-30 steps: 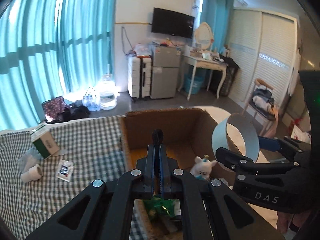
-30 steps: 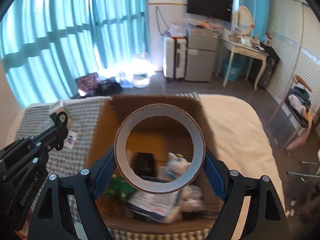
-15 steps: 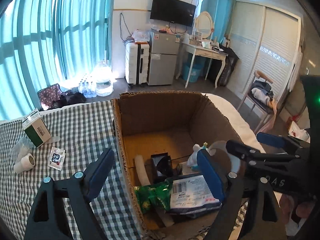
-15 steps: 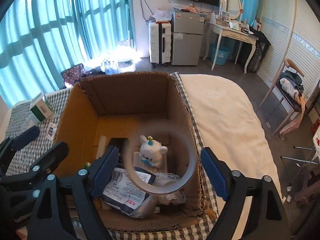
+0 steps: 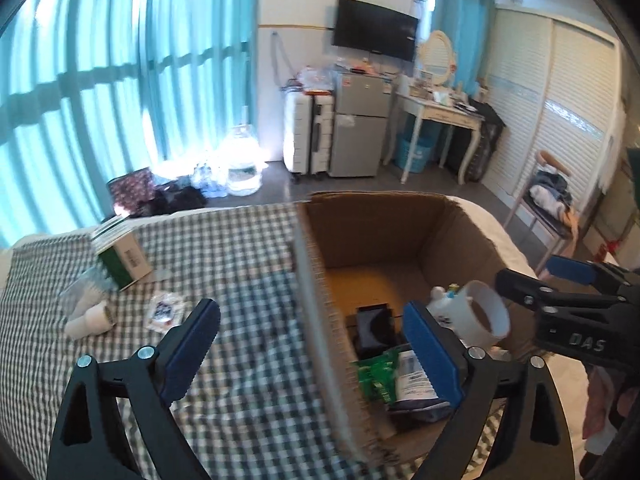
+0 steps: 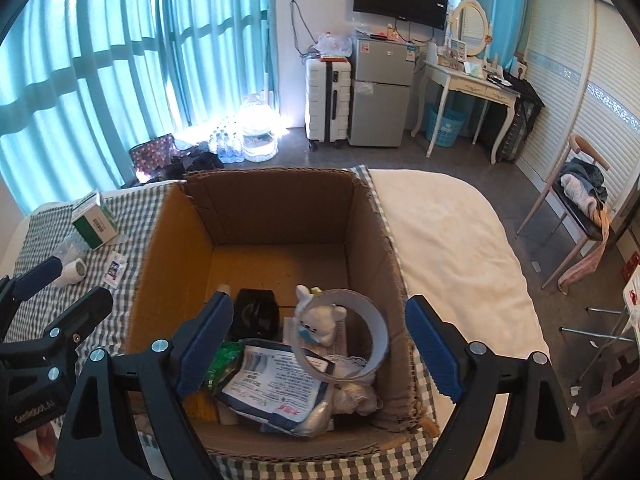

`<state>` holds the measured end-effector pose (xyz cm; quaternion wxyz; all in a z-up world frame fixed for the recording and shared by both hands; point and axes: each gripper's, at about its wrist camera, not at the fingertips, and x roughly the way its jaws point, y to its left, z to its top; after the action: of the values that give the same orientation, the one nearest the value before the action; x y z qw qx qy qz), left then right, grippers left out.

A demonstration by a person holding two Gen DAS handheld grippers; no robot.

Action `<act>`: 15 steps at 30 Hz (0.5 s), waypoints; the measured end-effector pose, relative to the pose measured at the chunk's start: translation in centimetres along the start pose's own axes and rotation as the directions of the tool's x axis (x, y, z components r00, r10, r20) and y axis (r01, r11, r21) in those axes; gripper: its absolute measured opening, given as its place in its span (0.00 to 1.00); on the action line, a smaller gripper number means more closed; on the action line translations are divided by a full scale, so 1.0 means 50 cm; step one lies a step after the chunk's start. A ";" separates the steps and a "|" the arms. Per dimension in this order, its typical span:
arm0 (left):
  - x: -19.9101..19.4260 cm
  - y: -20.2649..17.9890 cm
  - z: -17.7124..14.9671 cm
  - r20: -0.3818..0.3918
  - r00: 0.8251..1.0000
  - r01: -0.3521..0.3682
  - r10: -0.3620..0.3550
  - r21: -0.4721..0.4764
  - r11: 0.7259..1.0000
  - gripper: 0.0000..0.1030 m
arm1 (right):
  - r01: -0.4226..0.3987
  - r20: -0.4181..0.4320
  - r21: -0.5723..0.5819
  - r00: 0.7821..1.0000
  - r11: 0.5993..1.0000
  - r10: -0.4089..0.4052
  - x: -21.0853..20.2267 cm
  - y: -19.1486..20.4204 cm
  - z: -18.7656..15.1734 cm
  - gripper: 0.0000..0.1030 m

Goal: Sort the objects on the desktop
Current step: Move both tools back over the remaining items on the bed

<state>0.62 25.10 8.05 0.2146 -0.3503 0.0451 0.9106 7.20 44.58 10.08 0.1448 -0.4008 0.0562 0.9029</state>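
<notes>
A checked cloth (image 5: pixel 240 240) covers the bed, with a cardboard box (image 6: pixel 176 248) standing on it. The tape roll (image 6: pixel 340 334) that a second ago sat clamped in the right gripper (image 6: pixel 320 344) now lies inside the box against a white plush toy (image 6: pixel 320 320), and those jaws stand wide and empty. The left gripper (image 5: pixel 312 344), jaws just opened and empty, straddles the box's left wall, while a green carton (image 5: pixel 120 256), a sachet (image 5: pixel 164 310) and a small white roll (image 5: pixel 90 320) left of the box remain unsorted.

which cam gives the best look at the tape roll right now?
Right wrist. The tape roll shows whole there, lying tilted in the cardboard box against the white plush toy, apart from the open right gripper. Left wrist shows the roll side-on, softer, partly behind a left gripper finger.
</notes>
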 end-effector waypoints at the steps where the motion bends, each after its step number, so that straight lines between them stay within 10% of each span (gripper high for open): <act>1: -0.002 0.011 -0.001 -0.001 1.000 -0.007 0.007 -0.014 1.000 0.93 | -0.008 0.002 -0.003 1.000 1.000 0.008 -0.003 0.010 0.000 0.86; 15: -0.078 0.336 -0.088 -0.064 0.951 -0.309 0.303 -0.241 0.920 0.95 | -0.219 0.023 -0.073 0.975 0.973 0.221 -0.014 0.188 -0.002 0.86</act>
<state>-1.18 7.48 6.19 0.0237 -0.3745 -0.0123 0.9268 4.86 35.44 10.39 0.0306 -0.3828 0.0665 0.9209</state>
